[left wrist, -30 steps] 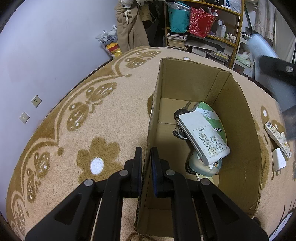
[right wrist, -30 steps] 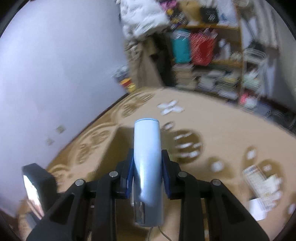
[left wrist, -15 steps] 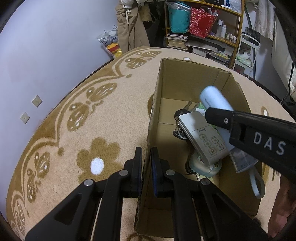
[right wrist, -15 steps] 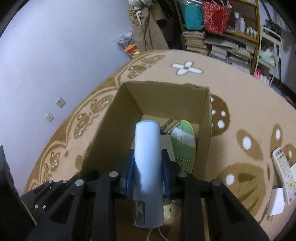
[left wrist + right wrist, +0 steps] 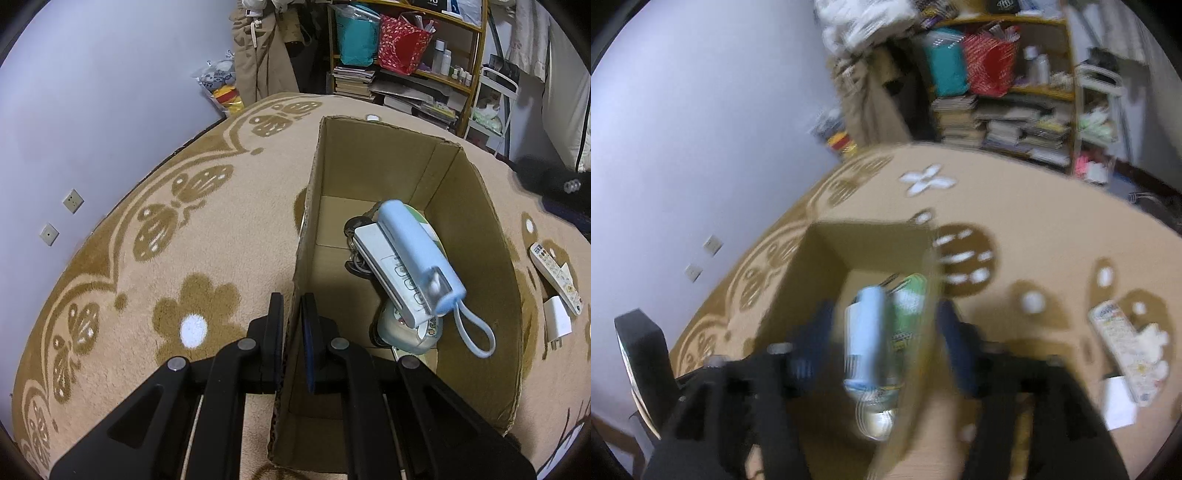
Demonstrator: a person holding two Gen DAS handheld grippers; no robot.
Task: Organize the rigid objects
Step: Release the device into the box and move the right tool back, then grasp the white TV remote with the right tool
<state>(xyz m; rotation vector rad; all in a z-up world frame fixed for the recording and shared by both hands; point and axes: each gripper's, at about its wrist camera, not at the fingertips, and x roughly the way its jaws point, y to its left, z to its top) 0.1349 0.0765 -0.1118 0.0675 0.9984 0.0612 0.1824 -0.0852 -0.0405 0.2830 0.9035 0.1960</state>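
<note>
left tongs (image 5: 291, 325) clenched on near left wall of cardboard box (image 5: 476, 229), one finger outside, one inside; box upright on patterned carpet (image 5: 184, 229); right tongs (image 5: 886, 354) blurred, jaws just been opening, now released, pads clear of light blue tube (image 5: 417, 254); tube with loop strap lies tilted inside box atop white remote (image 5: 380, 266), nothing gripping it; green-white flat item and keys under them; second remote (image 5: 556, 277) and white charger (image 5: 557, 321) on carpet right of box
</note>
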